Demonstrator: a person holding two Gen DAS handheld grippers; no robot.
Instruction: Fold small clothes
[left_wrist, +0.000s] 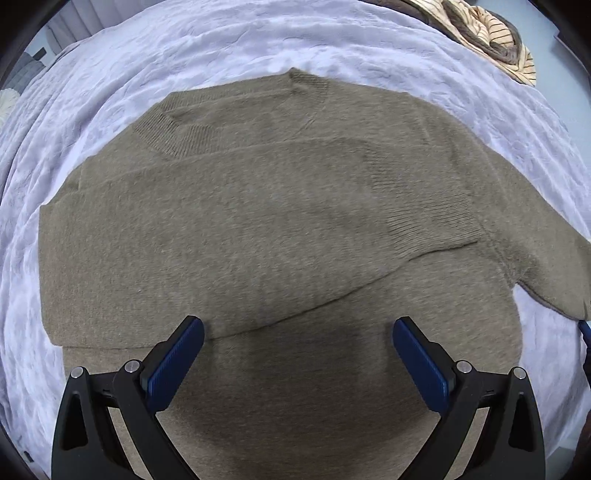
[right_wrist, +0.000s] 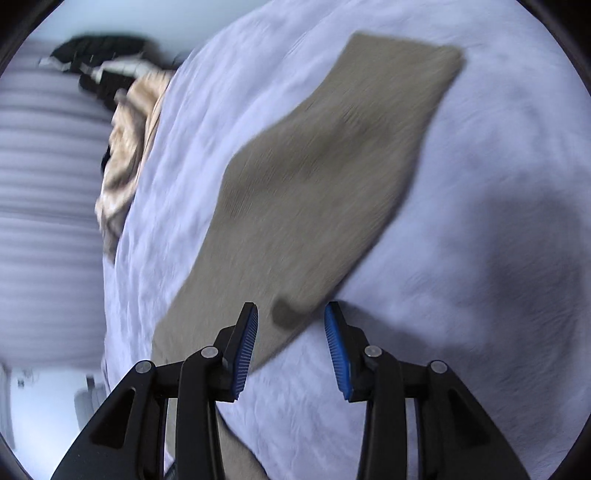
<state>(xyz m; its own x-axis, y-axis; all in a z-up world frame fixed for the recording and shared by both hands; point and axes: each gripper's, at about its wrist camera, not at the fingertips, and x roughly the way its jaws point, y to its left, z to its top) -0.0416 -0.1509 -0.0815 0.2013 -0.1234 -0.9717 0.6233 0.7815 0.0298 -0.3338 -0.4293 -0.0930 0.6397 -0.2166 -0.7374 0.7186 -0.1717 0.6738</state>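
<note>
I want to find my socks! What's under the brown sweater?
The brown sweater lies flat on a pale lilac bedspread, which shows all around it. Anything beneath the sweater itself is covered, so hidden socks can't be ruled out.

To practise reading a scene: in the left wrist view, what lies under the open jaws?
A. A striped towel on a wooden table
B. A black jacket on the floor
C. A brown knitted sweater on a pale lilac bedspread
C: the brown sweater spreads over the lilac bedspread.
</note>
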